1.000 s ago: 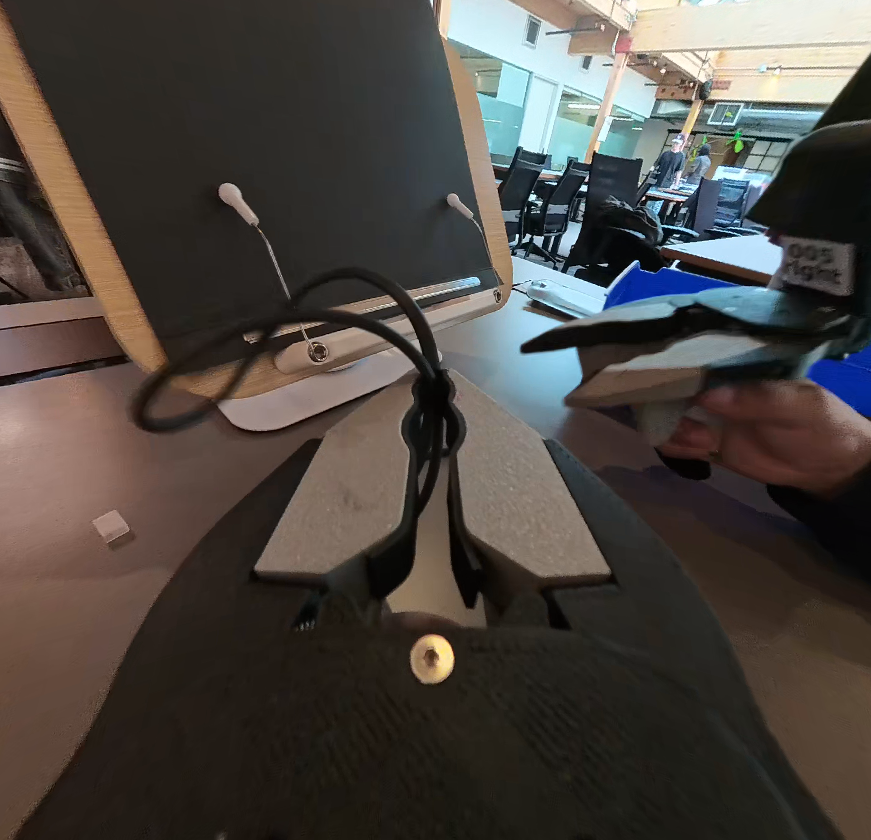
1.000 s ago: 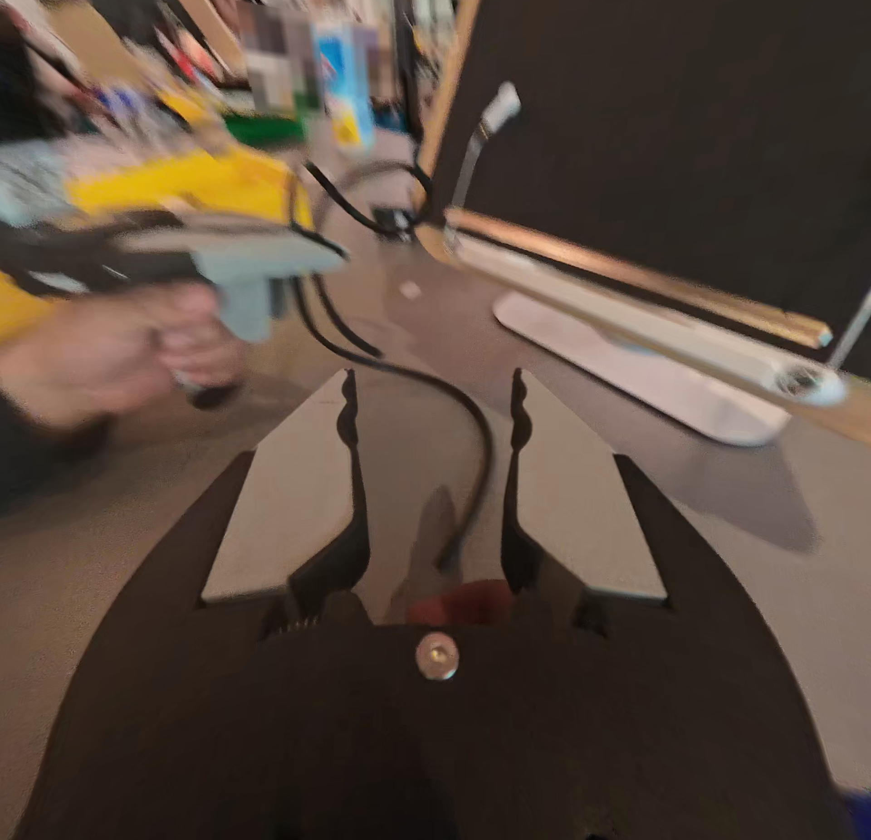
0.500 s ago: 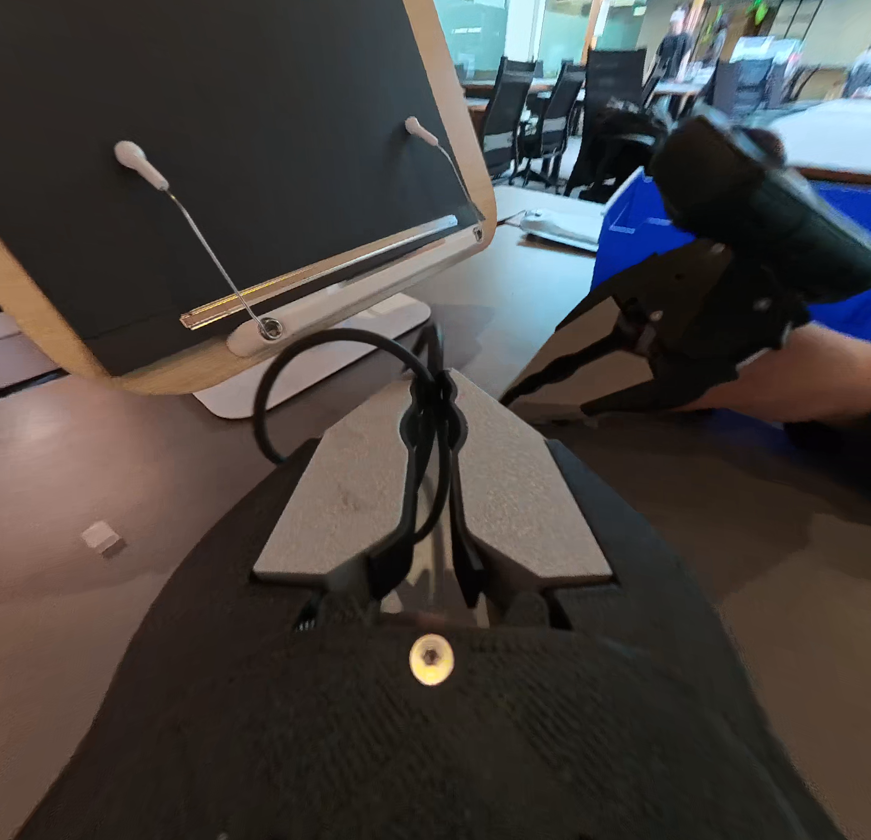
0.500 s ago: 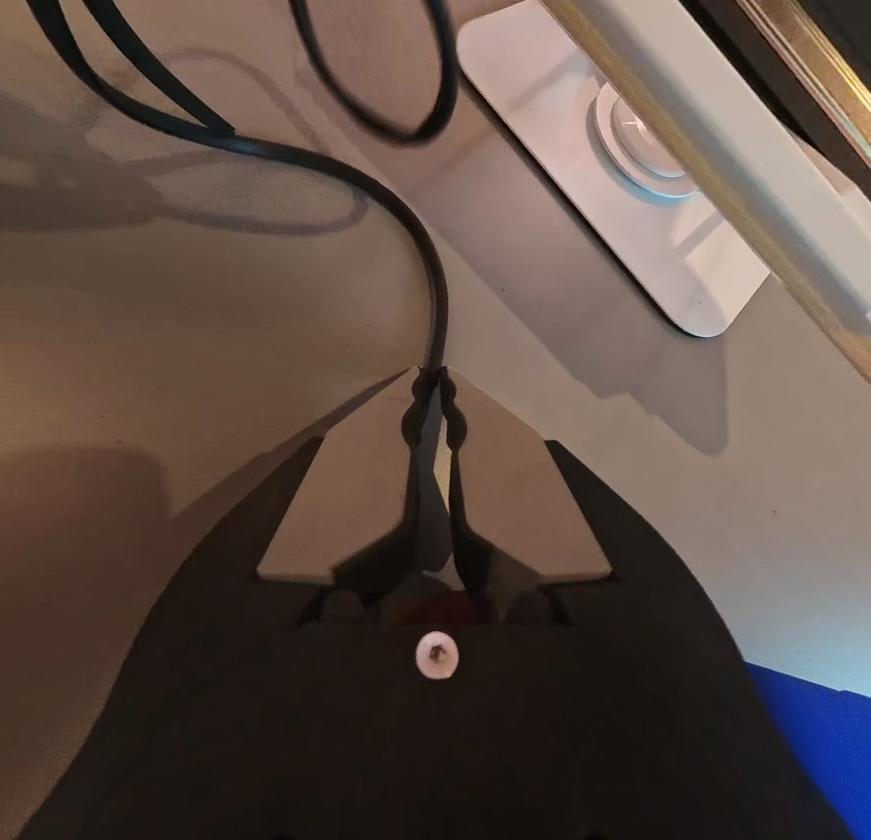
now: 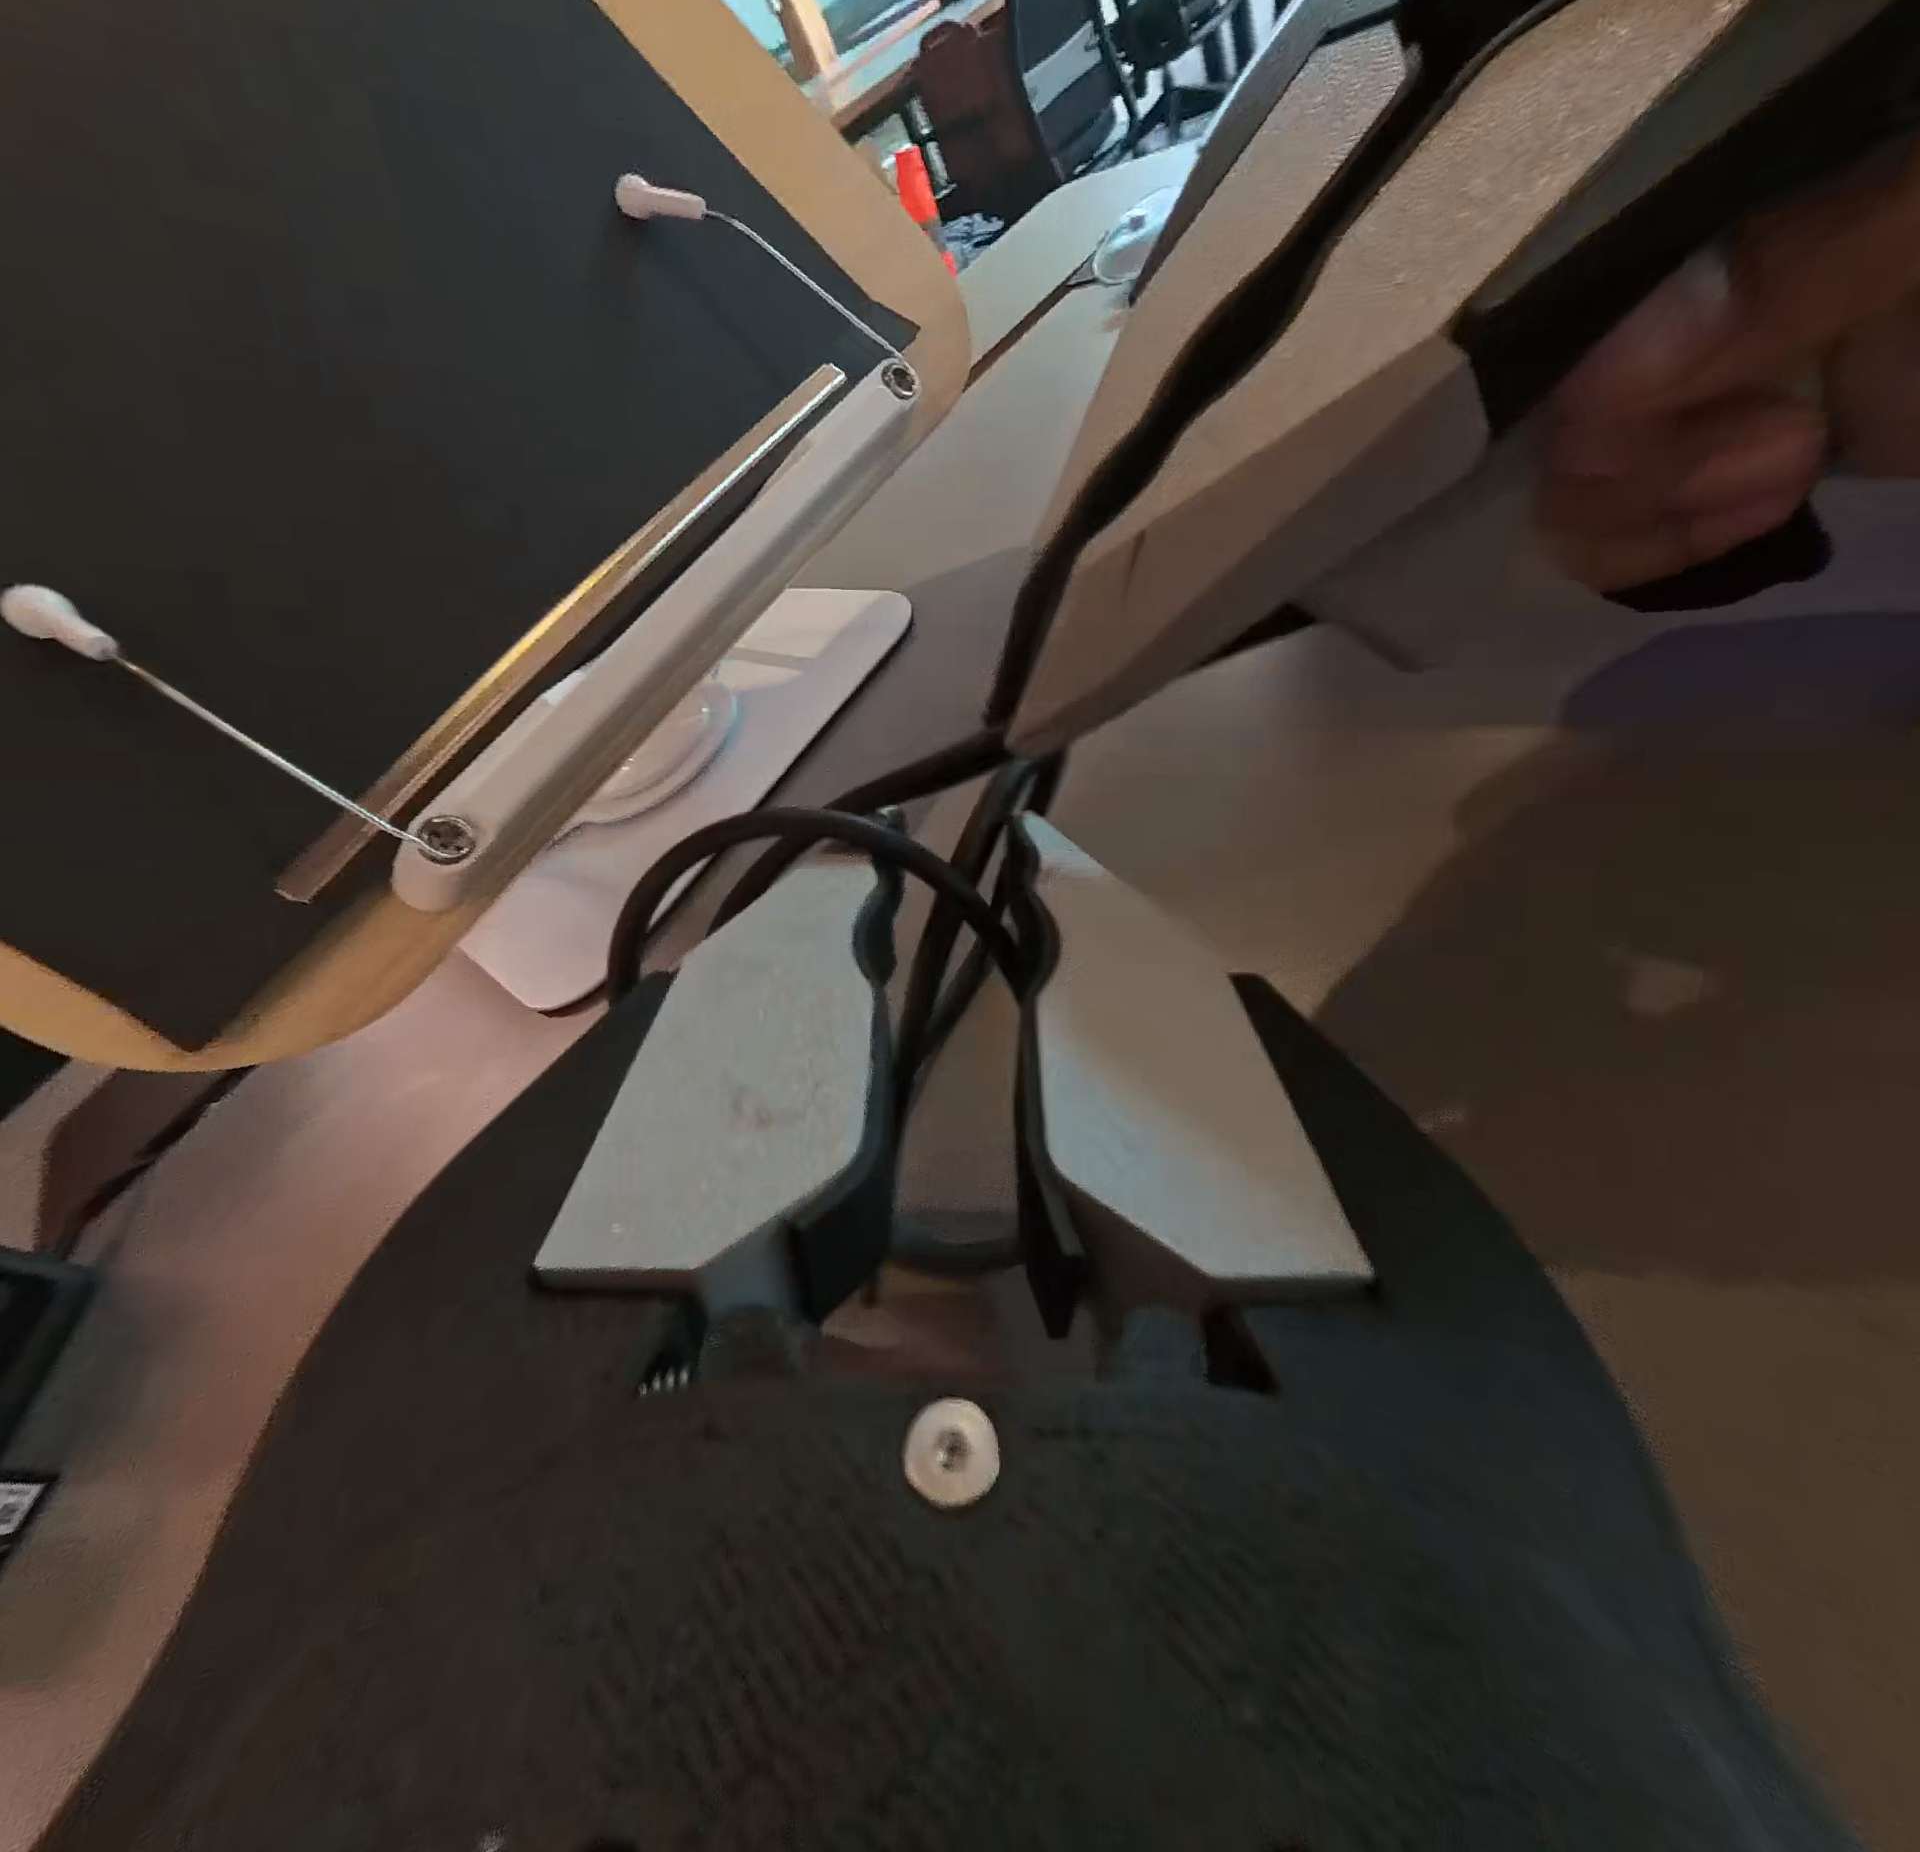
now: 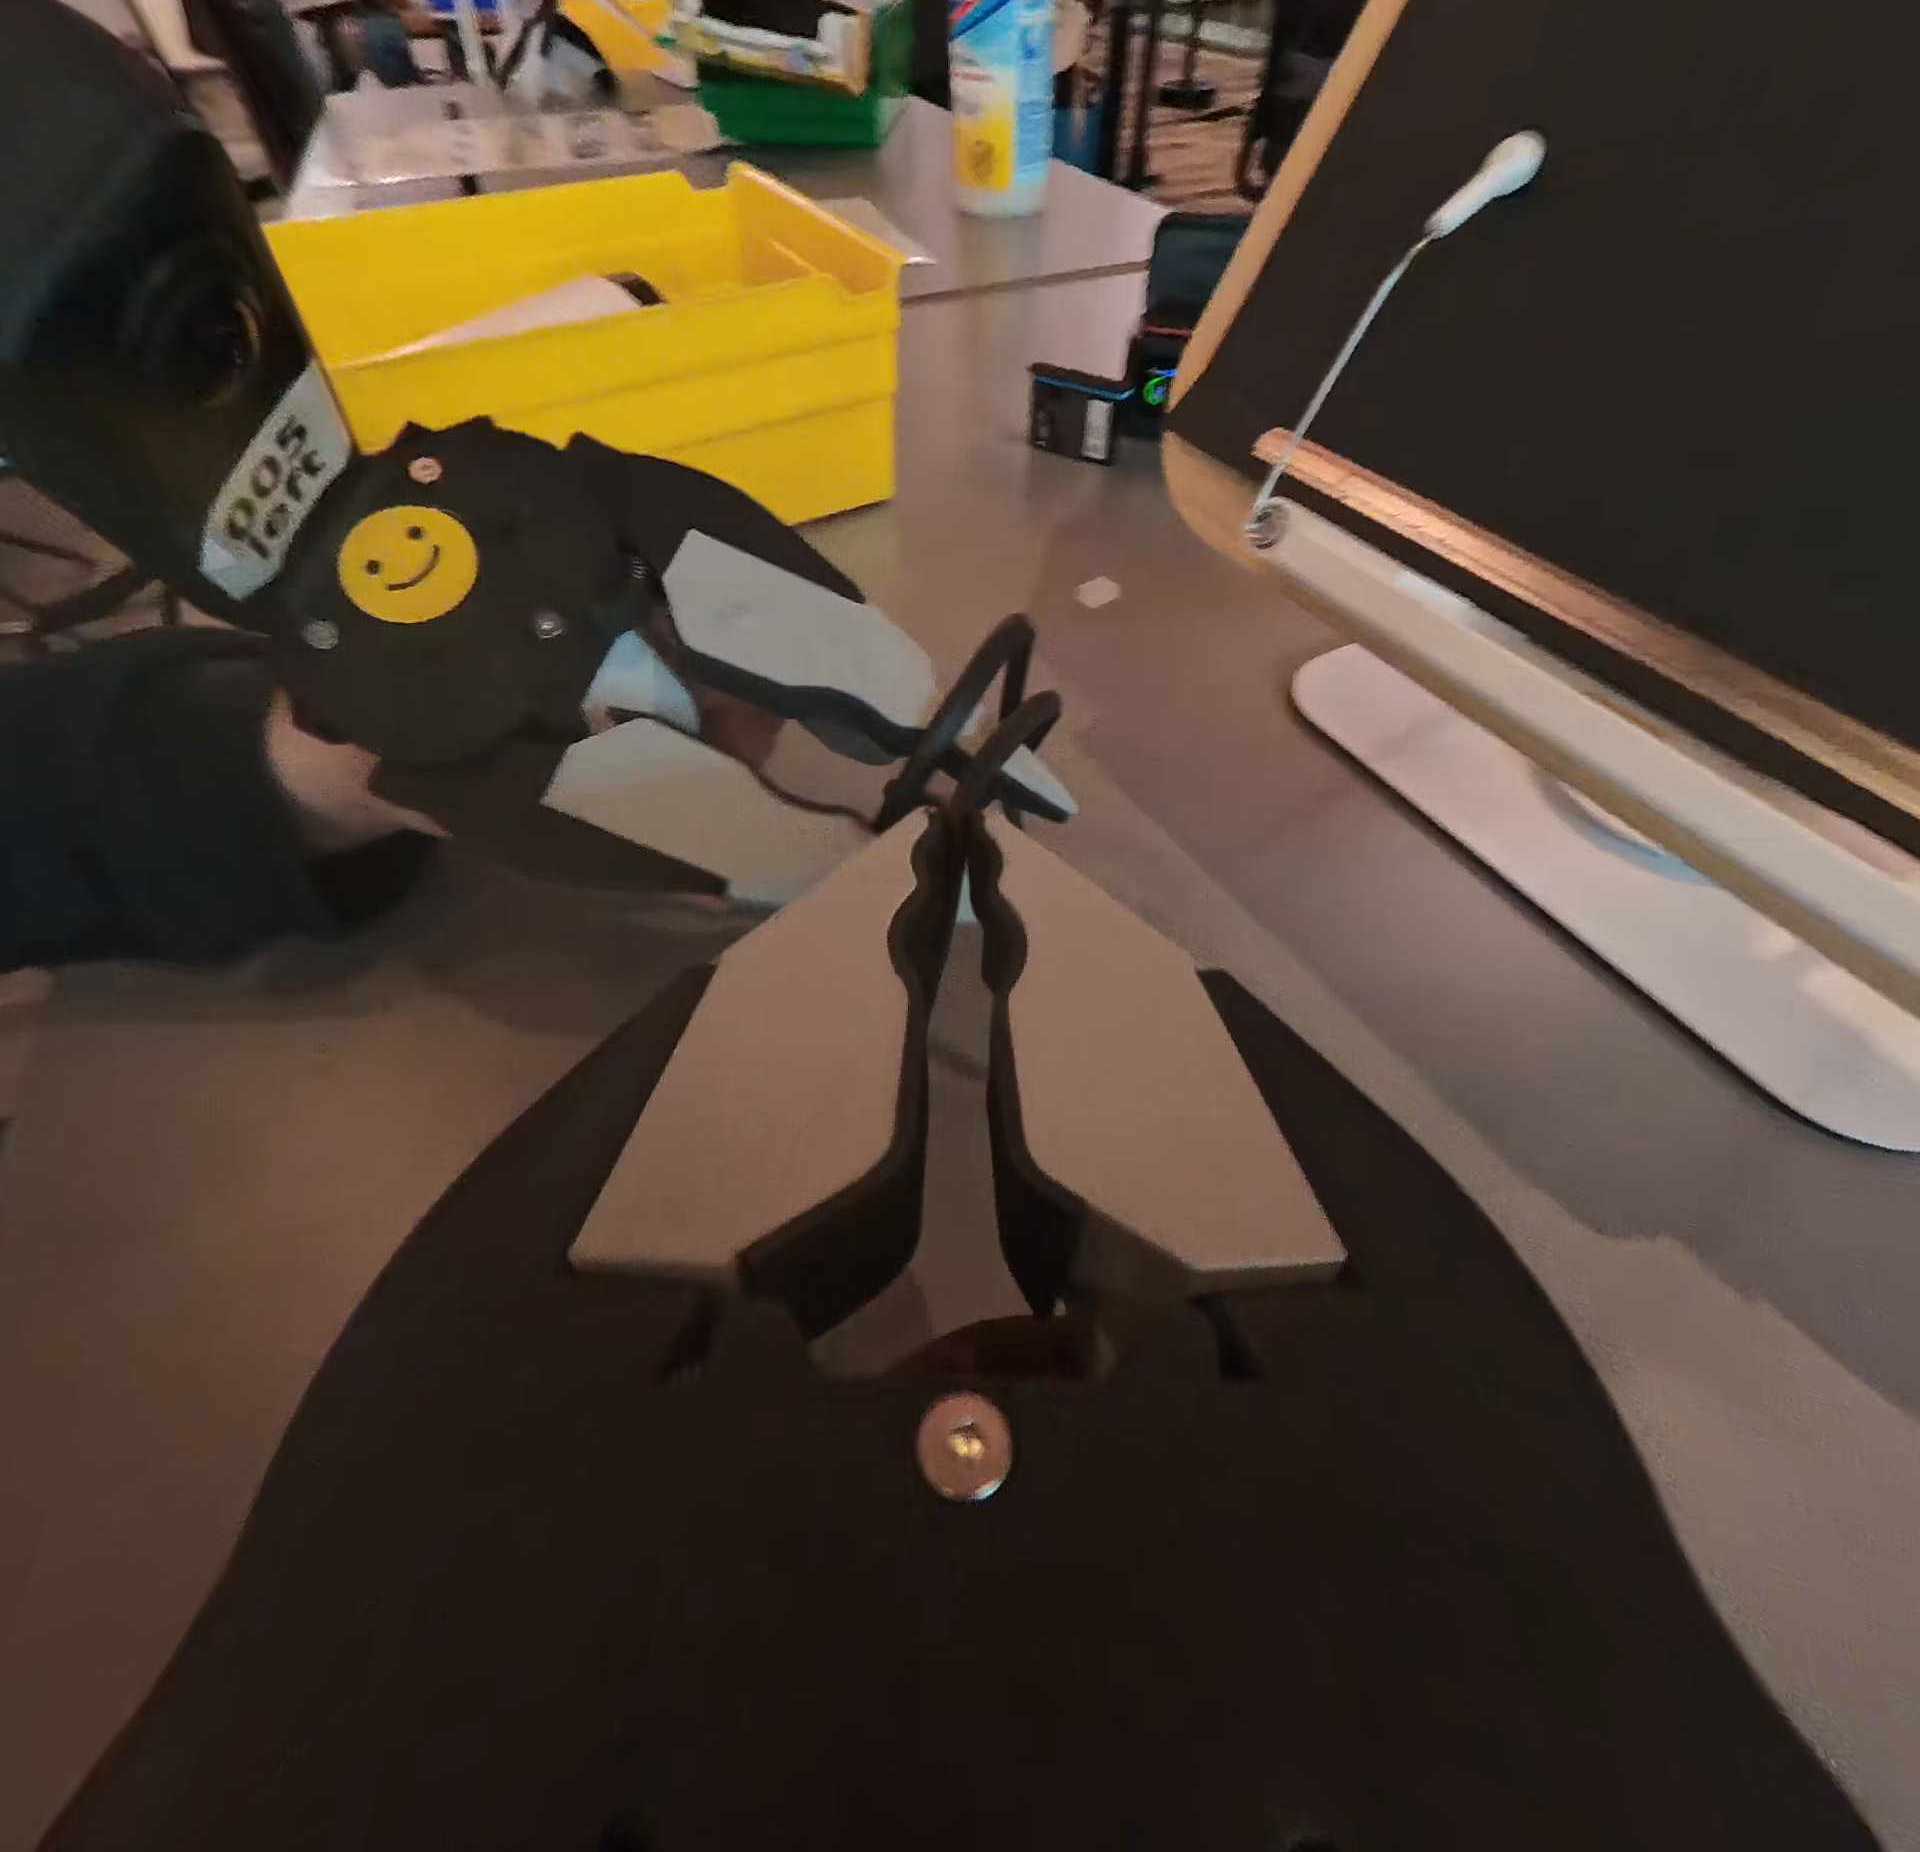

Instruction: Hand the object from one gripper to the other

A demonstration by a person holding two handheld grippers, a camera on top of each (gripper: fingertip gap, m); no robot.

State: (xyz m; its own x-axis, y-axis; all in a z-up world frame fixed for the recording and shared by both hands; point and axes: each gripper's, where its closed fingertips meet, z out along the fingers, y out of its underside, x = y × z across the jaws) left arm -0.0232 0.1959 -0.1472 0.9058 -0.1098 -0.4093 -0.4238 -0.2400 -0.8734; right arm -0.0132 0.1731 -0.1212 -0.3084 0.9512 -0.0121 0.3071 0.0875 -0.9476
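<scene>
Left wrist view: black-faced stand upper left, right gripper crowding in from upper right. Left gripper low centre, fingers parted, black cable looping loose between them.

Right wrist view: yellow bin upper left, stand right. Right gripper clamped on cable at centre; left gripper spread around the loop.

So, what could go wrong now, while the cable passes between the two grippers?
1. The right gripper pinches the black cable only at its very fingertips, so it may slip out.
2. The left gripper is open, but cable strands still run between its fingers; pulling away may snag the loop.
3. The book stand is close; a swinging loop could catch on it.
</scene>
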